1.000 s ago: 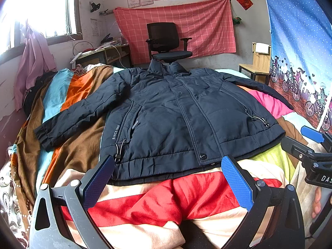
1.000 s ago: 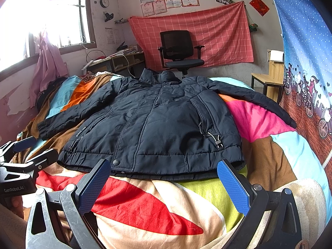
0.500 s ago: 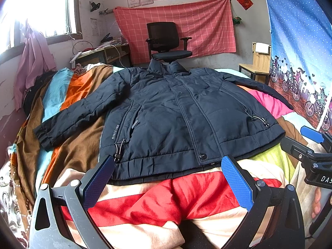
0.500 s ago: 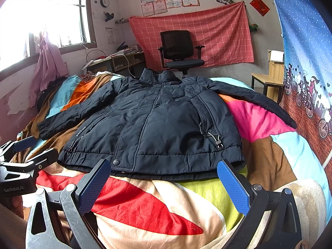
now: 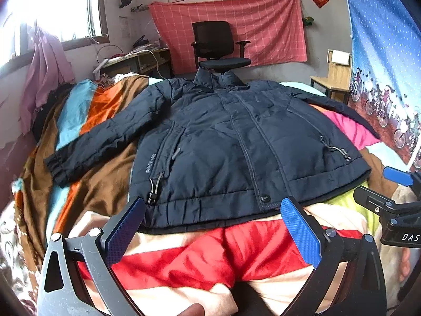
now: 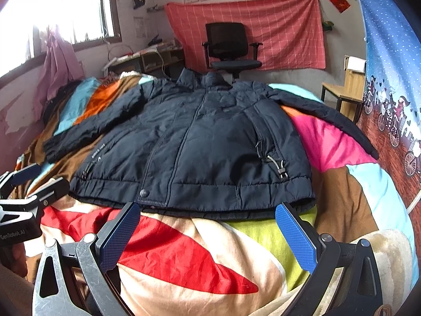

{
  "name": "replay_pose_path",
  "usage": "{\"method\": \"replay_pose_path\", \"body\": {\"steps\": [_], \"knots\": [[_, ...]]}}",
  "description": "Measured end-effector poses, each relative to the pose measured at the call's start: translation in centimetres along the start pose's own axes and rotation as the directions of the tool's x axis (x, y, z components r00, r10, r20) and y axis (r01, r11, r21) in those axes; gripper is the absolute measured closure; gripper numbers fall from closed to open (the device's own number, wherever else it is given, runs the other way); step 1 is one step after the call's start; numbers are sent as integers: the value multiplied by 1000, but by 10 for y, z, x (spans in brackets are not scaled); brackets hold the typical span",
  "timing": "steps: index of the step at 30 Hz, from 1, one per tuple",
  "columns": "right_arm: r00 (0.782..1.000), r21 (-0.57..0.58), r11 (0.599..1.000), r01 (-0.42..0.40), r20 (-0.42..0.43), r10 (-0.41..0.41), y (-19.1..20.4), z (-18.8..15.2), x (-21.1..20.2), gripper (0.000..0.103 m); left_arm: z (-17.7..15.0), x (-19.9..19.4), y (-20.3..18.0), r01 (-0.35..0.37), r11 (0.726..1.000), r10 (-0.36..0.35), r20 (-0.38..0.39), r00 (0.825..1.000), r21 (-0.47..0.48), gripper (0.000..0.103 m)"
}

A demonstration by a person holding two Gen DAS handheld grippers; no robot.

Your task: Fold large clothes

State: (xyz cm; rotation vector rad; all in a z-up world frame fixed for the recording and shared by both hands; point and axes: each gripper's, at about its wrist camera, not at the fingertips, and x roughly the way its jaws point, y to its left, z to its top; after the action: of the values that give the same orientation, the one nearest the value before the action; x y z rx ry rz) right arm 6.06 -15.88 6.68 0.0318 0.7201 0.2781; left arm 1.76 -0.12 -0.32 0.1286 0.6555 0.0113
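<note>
Across the bed, a bright patchwork blanket (image 5: 215,258) carries the dark navy jacket (image 5: 236,152), spread flat, front up, sleeves out, collar toward the office chair (image 6: 231,50). Left gripper (image 5: 213,226) and right gripper (image 6: 208,229) hang just short of its hem, jaws wide apart, seemingly not touching cloth.

Bare blanket (image 5: 210,258) near the hem, open for passage, jacket (image 5: 236,142) spread flat across the middle, bare blanket at far left and right, office chair (image 5: 218,44) beyond the collar, wooden chair (image 5: 334,79) far right.
</note>
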Motion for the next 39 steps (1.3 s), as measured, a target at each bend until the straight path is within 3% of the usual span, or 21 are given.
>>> {"method": "replay_pose_path", "body": {"steps": [4, 9, 13, 20, 24, 28, 33, 39], "knots": [[999, -17, 1000, 14, -37, -14, -1, 9, 10, 0, 17, 12, -2, -16, 1000, 16, -14, 1000, 27, 2], [998, -41, 999, 22, -54, -25, -11, 31, 25, 0, 50, 36, -7, 17, 999, -15, -68, 998, 31, 2], [998, -44, 998, 43, -51, -46, -29, 57, 38, 0, 79, 61, -19, -22, 994, 35, -114, 993, 107, 2], [995, -75, 993, 91, -24, -93, -63, 105, 62, 0, 127, 113, -31, -23, 982, 57, -179, 982, 185, 2], [988, -62, 987, 151, -19, -152, -89, 132, 75, 0, 160, 145, -36, -38, 955, 101, -199, 975, 295, 2], [980, 8, 981, 194, -39, -194, -125, 154, 90, 0, 193, 179, -35, 6, 959, 52, -198, 979, 284, 2], [965, 143, 957, 254, -97, -242, -171, 169, 124, 0, 228, 238, -33, 65, 977, -31, -167, 985, 204, 2], [949, 353, 882, 313, -140, -281, -211, 181, 180, 0, 244, 312, -42, 116, 977, -69, -252, 965, 178, 2]]}}
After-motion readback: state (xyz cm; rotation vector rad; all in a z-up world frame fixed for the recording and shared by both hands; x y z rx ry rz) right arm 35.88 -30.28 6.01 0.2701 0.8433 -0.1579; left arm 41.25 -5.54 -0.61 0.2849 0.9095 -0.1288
